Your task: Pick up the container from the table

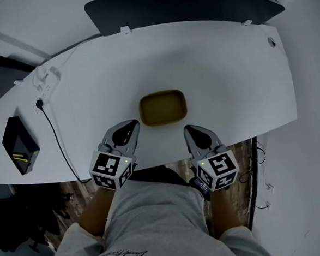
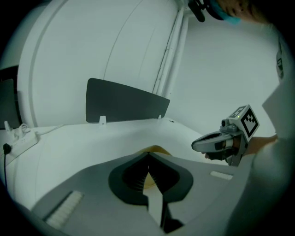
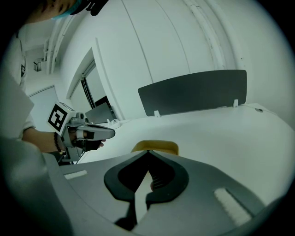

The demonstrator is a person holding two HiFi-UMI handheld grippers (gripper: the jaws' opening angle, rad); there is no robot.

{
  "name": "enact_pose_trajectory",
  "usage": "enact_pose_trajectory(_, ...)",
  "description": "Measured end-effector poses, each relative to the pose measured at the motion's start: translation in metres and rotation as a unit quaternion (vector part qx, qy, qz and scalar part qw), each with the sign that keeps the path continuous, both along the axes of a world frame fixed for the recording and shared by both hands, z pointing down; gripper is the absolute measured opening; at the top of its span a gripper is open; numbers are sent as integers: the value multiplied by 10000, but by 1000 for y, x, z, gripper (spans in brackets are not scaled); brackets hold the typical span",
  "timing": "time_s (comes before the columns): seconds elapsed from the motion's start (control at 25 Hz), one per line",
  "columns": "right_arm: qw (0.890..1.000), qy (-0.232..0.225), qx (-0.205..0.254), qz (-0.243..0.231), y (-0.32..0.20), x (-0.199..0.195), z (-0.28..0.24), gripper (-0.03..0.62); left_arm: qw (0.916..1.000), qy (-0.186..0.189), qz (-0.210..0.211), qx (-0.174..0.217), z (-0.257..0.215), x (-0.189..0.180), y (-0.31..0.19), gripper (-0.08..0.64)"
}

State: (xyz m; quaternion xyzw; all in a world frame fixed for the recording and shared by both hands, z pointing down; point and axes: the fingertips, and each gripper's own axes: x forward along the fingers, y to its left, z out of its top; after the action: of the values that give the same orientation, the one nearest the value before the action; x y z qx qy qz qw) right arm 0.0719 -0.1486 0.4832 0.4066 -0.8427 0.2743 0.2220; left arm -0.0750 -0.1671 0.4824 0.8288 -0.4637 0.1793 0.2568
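In both gripper views the container [image 3: 159,146] is mostly hidden behind the jaws, and only its yellow rim shows; the head view shows it whole, near the front edge of the table [image 1: 228,81], between the left gripper [image 1: 130,128] and the right gripper [image 1: 191,130], touching neither; both grippers have their jaws closed together on nothing; the head view also shows a black box [image 1: 19,144] at the left edge.

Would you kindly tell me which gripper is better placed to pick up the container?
Left, though only narrowly. The left gripper has its tip almost at the near left corner of the container, while the right gripper stops slightly shorter. Both have their jaws together and would need to open first.
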Motion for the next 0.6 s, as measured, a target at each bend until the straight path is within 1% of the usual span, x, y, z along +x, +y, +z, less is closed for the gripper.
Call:
enact_pose_trajectory(0.4, 9999, -16, -138, 40, -3, -3, 13, 15, 9999, -72, -47, -129, 24, -3, -15, 6)
enact_pose_trajectory(0.6, 9998, -11, -178, 76, -4, -2, 16, 15, 9995, -126, -92, -268, 37, -5, -18, 14)
